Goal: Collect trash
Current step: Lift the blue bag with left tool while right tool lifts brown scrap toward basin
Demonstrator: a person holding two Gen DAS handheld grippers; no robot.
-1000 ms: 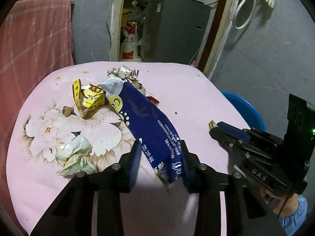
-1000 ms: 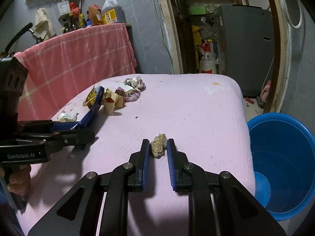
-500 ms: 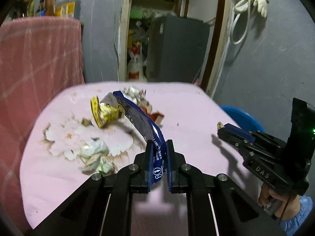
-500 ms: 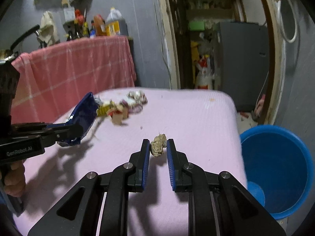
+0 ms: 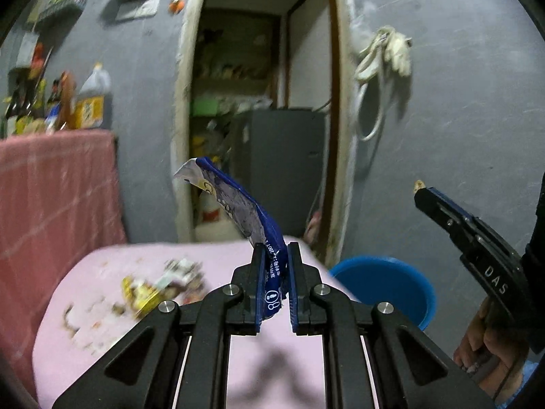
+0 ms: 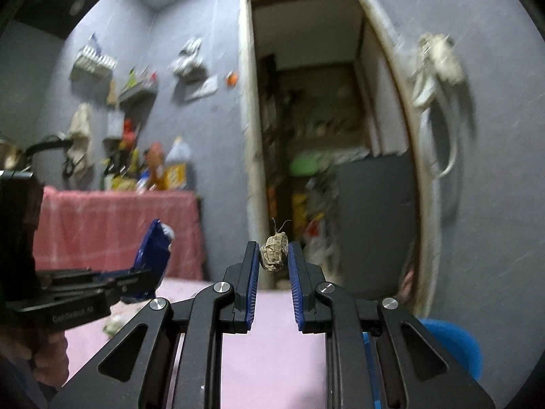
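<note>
With both loads lifted clear of the pink cloth-covered table [image 5: 218, 358], left tongs [image 5: 275, 266] are clenched on the lower end of a long blue-and-white plastic snack wrapper [image 5: 238, 208], its long axis rising up-left from the jaws, and right tongs [image 6: 272, 255] are clamped on a small crumpled brown paper wad [image 6: 272, 252] at the tips. Round blue plastic bucket [image 5: 385, 283] sits low off the table's right edge, below both tongs, nearer the right ones; likely drop next.
</note>
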